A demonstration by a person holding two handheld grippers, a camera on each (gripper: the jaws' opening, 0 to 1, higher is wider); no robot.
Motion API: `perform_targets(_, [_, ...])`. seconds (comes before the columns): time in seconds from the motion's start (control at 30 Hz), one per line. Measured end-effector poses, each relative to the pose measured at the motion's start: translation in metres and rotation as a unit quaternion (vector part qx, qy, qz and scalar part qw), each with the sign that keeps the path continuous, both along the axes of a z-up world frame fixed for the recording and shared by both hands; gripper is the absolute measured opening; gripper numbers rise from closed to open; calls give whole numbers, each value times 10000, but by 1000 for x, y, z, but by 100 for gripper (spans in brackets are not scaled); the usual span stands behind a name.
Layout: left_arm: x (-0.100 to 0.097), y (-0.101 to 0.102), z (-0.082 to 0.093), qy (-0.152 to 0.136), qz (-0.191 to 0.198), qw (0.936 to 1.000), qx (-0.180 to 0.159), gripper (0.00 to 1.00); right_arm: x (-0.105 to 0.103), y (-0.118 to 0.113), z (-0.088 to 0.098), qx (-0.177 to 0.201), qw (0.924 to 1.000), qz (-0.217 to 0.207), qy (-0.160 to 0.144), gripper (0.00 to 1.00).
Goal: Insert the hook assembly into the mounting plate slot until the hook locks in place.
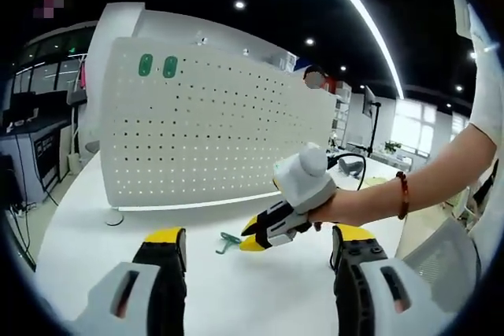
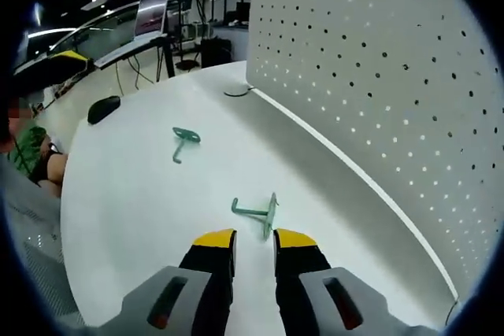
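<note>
A green hook assembly (image 2: pixel 258 212) lies on the white table (image 2: pixel 134 194), just ahead of my right gripper (image 2: pixel 254 241). Its flat plate stands on edge at the fingertips. The jaws are narrowly open, with nothing between them. A second green hook (image 2: pixel 185 141) lies farther out. The white pegboard (image 2: pixel 378 76) rises on the right. In the left gripper view, the pegboard (image 1: pixel 213 123) carries two green mounting plates (image 1: pixel 157 66) near its top left. A hand holds the right gripper (image 1: pixel 253 235) low over a hook (image 1: pixel 227 242). My left gripper (image 1: pixel 260 235) is wide open and empty.
A black mouse-like object (image 2: pixel 103 108) lies near the table's far edge. Desks with monitors (image 2: pixel 153 5) stand beyond it, and a person (image 2: pixel 31 151) sits at the left. A round foot (image 1: pixel 115 217) props the pegboard's left end.
</note>
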State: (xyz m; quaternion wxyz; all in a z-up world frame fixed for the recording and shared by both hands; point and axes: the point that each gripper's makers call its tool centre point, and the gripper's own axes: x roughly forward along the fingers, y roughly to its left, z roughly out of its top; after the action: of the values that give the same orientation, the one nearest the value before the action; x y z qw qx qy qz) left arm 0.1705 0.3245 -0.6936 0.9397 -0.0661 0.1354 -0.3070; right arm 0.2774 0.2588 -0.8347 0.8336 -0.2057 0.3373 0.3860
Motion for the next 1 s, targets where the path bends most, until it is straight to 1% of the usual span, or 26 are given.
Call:
perform_targets(0.1, [0, 0, 1, 0, -5, 10000, -81, 77, 3, 0, -3, -50, 10000, -1, 59, 18])
perform_targets(0.27, [1, 2, 1, 6, 22, 10000, -90, 77, 7, 0, -5, -158, 9999, 46, -8, 13])
perform_targets(0.33, [1, 1, 0, 23, 18, 10000, -78, 77, 8, 1, -7, -148, 9999, 37, 27, 13])
perform_targets(0.4, [1, 2, -2, 40, 22, 10000, -57, 77, 9, 1, -12, -234, 9997, 26, 76, 12])
perform_targets(0.5, [1, 2, -1, 34, 46, 10000, -74, 77, 11, -1, -13, -262, 9996, -64, 116, 11])
perform_targets(0.57, [1, 2, -2, 42, 44, 10000, -74, 77, 11, -4, -16, -363, 9991, -108, 162, 10])
perform_targets(0.63, [1, 2, -4, 69, 66, 9999, -110, 77, 12, -4, -15, -341, 9992, -151, 143, 9])
perform_targets(0.7, [1, 3, -3, 68, 99, 9998, -184, 77, 12, -2, -15, -220, 9994, -206, 194, 7])
perform_targets(0.8, [0, 4, -3, 77, 102, 9998, -139, 77, 13, -3, -18, -327, 9991, -171, 225, 7])
perform_targets(0.9, [-1, 6, -4, 101, 139, 9997, -148, 77, 13, -1, -18, -279, 9992, -158, 248, 5])
perform_targets(1.0, [-1, 8, -4, 104, 168, 9997, -169, 77, 14, -1, -18, -340, 9991, -115, 206, 5])
